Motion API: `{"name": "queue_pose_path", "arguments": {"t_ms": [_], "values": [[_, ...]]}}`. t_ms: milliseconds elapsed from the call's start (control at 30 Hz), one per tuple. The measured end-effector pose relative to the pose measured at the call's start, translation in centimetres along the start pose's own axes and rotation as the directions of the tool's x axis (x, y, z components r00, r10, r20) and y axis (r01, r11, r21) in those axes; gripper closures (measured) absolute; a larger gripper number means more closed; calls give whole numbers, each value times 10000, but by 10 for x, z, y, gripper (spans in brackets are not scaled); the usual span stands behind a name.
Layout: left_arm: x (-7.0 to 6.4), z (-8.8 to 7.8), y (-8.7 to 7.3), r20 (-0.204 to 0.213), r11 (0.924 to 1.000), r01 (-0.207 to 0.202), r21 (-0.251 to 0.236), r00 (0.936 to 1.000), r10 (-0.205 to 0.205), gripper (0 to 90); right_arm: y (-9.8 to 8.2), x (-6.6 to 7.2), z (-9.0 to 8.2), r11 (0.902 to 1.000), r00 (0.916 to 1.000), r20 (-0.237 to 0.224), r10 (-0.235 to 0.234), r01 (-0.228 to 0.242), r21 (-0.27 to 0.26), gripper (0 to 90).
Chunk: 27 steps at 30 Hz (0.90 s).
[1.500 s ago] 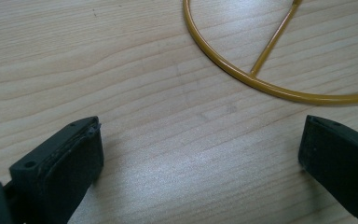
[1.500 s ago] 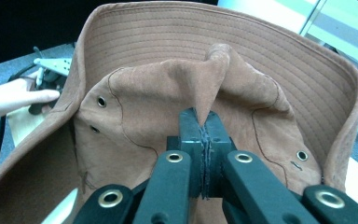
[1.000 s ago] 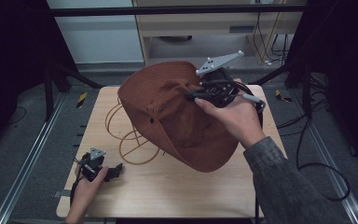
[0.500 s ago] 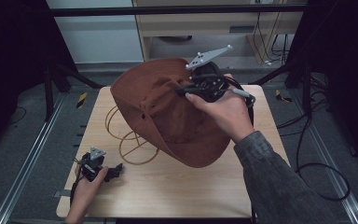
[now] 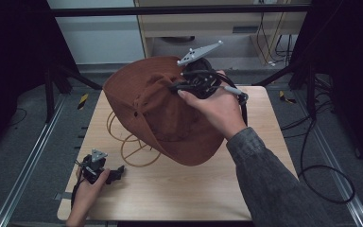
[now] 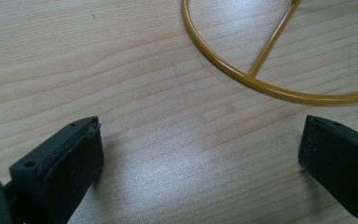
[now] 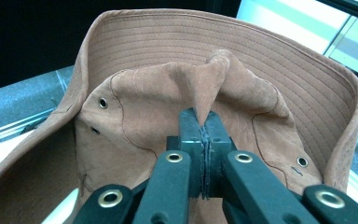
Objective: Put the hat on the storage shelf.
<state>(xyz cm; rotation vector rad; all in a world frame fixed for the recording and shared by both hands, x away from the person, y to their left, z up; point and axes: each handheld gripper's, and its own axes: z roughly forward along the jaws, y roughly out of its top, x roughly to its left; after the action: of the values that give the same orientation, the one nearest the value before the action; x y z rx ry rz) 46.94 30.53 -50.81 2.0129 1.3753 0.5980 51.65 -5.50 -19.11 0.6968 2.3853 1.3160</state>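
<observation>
The right gripper (image 5: pixel 182 87) is clenched on a pinch of the crown of the brown hat (image 5: pixel 165 113); in the right gripper view its two black jaws stand pressed together with a peaked fold of suede (image 7: pixel 204 93) caught between them, and the stitched brim (image 7: pixel 223 35) curves round behind the crown with small metal eyelets (image 7: pixel 103 102) on either side. In the high view the hat hangs from that grip above the middle and far part of the bench (image 5: pixel 194 198), tilted, its brim spread wide and its lower edge low over the wood; whether that edge touches the bench cannot be told. A hand (image 5: pixel 217 109) in a grey sleeve (image 5: pixel 269 184) carries the gripper, with its grey plate (image 5: pixel 199 53) sticking up above the hat. A yellow wire frame (image 5: pixel 130 146) of loops lies on the bench, partly under the hat. The left gripper (image 5: pixel 118 171) rests at the near left corner of the bench, held by the left hand (image 5: pixel 87 191), well apart from the hat; in the left gripper view its jaws are released and stand wide apart with bare wood between them, and the frame's yellow ring (image 6: pixel 223 63) lies just beyond them, untouched.
</observation>
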Motion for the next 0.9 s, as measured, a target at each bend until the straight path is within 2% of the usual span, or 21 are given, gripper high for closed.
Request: {"name": "queue_pose_path", "arguments": {"t_ms": [500,900], "values": [[0,0,0,38,10000,-32,-6,10000,32,0,27,3,10,9998,9999,-113,-125,123,-160,896],[1,-1,0,96,9999,-100,34,9999,100,0,31,4,22,9996,9996,-264,-40,32,-284,896]]}}
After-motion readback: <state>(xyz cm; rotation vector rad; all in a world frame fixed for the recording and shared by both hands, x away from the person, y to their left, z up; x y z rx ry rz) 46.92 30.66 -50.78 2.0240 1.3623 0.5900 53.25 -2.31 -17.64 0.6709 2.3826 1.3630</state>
